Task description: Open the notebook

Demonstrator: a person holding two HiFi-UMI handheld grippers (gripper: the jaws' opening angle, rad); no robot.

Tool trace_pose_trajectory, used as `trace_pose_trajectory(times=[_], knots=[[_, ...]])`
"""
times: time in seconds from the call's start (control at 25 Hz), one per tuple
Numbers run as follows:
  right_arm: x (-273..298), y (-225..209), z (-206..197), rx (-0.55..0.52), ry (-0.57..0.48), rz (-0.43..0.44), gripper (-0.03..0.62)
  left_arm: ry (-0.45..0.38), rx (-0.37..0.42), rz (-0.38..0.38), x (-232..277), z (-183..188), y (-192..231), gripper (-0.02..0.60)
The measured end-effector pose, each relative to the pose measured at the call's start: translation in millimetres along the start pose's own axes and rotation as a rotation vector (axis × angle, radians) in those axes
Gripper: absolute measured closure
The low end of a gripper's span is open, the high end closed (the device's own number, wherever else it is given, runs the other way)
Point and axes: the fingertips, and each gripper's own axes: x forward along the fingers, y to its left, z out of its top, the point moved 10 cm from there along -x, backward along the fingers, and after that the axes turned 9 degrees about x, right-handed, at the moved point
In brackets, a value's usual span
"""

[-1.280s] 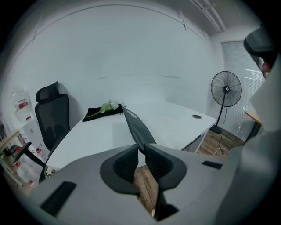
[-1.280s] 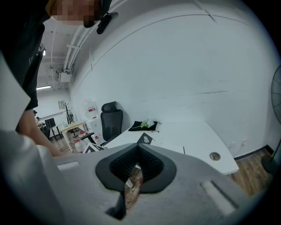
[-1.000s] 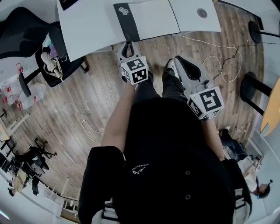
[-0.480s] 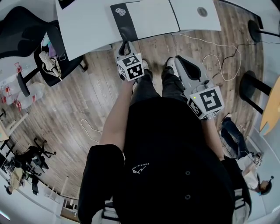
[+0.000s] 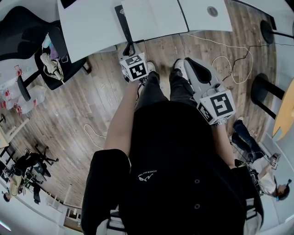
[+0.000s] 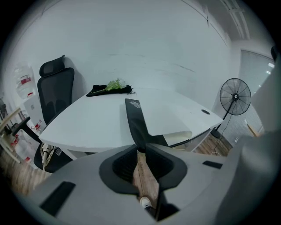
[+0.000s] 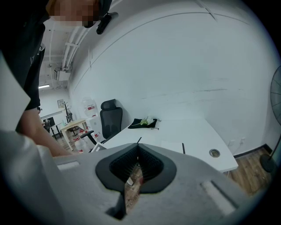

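Note:
The notebook lies at the near edge of the white table [image 5: 92, 27]. It shows a narrow black cover strip [image 5: 122, 20] on the left and a broad white page [image 5: 156, 17] on the right. In the left gripper view the black cover [image 6: 134, 118] runs down to my fingertips, and the white page [image 6: 171, 115] lies over a cream stack of leaves. My left gripper [image 5: 131, 47] [image 6: 141, 148] is at the table edge; its jaws have just been opening, and only floor shows in the gap. My right gripper [image 5: 186, 63] [image 7: 137, 151] hangs back over the floor, shut and empty.
A black office chair [image 5: 32, 36] [image 6: 55, 88] stands left of the table. A green sprig on black cloth [image 6: 112, 88] lies at the table's far side. A cable hole [image 5: 212, 13] is at its right. Loose cables [image 5: 229, 59] trail on the wood floor, near a fan [image 6: 235, 97].
My left gripper has moved toward the table edge, closer to the notebook's near corner. The black cover looks narrower and the white page wider. The right gripper has kept still.

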Motion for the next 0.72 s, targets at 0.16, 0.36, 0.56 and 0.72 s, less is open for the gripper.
trace_pose_trajectory(times=[0.16,0.36,0.56,0.72], knots=[[0,1,-1,0.001,0.004,0.001,0.589,0.022,-0.016,-0.013,5,-4,2,0.523],[0,-1,-2,-0.001,0.004,0.001,0.589,0.026,-0.007,-0.017,10,-6,3,0.520],[2,-1,-2,0.001,0.009,-0.002,0.589,0.059,-0.036,-0.028,13,-10,5,0.518],[3,-1,-3,0.003,0.010,-0.004,0.589,0.066,-0.061,-0.035,15,-13,7,0.515]])
